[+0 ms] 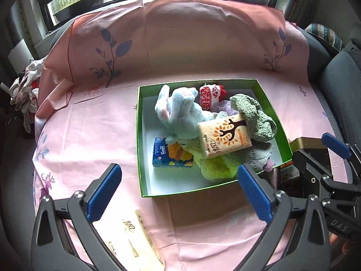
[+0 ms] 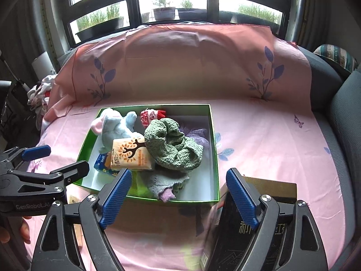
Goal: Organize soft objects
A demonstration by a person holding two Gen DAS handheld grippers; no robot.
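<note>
Both hand-held grippers — left [image 1: 178, 194] and right [image 2: 178, 196] — gape empty above the box [image 1: 274, 110], where the softs sit piled; one tissue pack [image 1: 133, 241] lies on the sheet [image 1: 94, 135] — next I drop the left onto it.

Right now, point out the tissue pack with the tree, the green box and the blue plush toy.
tissue pack [image 1: 224, 136], left wrist view, printed front.
green box [image 1: 138, 135], left wrist view, left wall.
blue plush toy [image 2: 111, 127], right wrist view, body.
</note>
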